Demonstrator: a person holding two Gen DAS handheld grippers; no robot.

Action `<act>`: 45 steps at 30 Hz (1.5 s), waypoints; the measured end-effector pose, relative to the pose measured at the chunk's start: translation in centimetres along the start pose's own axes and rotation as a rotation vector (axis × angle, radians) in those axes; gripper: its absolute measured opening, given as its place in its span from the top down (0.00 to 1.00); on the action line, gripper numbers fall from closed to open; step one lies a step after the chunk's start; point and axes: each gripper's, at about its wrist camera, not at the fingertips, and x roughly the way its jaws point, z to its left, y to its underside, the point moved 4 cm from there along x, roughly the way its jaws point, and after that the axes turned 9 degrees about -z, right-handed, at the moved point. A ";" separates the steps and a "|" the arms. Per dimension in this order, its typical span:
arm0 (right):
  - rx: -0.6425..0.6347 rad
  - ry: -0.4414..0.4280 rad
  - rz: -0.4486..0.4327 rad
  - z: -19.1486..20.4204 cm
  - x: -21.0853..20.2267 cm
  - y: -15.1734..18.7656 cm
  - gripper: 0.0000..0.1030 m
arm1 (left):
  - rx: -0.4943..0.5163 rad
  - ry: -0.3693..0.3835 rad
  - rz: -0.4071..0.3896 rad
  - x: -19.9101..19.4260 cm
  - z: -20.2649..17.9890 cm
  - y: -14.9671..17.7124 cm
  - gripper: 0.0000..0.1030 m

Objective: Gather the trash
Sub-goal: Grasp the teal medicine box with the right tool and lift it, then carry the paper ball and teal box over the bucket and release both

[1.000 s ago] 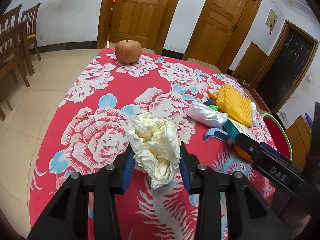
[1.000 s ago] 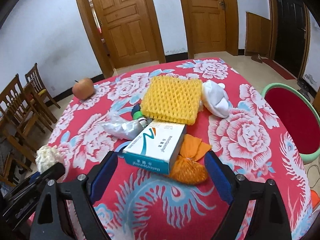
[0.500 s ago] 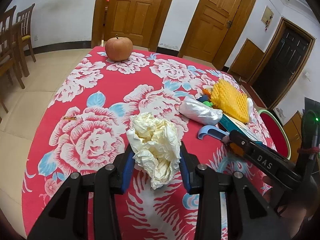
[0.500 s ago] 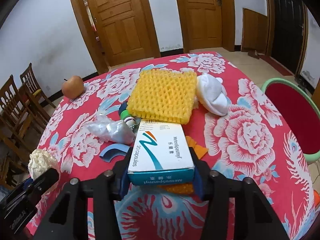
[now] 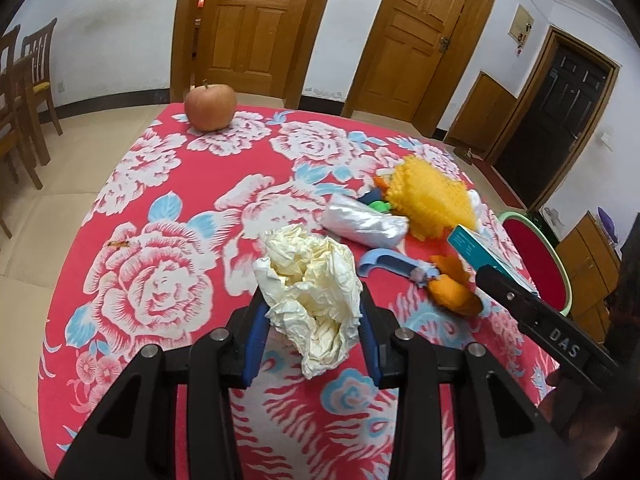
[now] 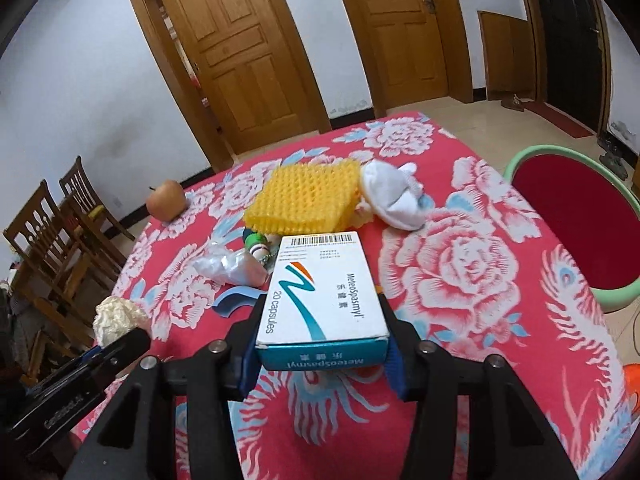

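Your left gripper [image 5: 310, 320] clamps the crumpled paper [image 5: 310, 296]; your right gripper [image 6: 320, 336] clamps the medicine box [image 6: 320, 296]. Only your left view shows the orange net [image 5: 450, 292], at 3 o'clock of the paper. Only your right view shows the white cloth [image 6: 394, 196], at 1 o'clock.

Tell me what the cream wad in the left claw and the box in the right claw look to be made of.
Cream wad: likely thin paper or tissue, matte; it shows sharp crumples and soft folds. Box: printed cardboard with a slight sheen; it has crisp edges, a barcode and "20 capsules" lettering.

Two low fisheye views along tools, close over the shared floral table [image 5: 168, 184].
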 end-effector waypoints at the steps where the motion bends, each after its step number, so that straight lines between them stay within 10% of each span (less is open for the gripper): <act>1: 0.000 0.001 -0.005 -0.2 -0.3 -0.1 0.49 | 0.005 0.005 -0.001 -0.1 -0.3 -0.1 0.61; 24: 0.110 0.140 -0.124 -11.0 -7.0 -4.1 0.49 | 0.148 0.123 0.012 0.4 -10.4 -2.1 0.61; 45: 0.288 0.313 -0.095 -23.3 -4.4 -4.2 0.48 | 0.308 0.257 0.065 5.4 -21.8 -2.8 0.61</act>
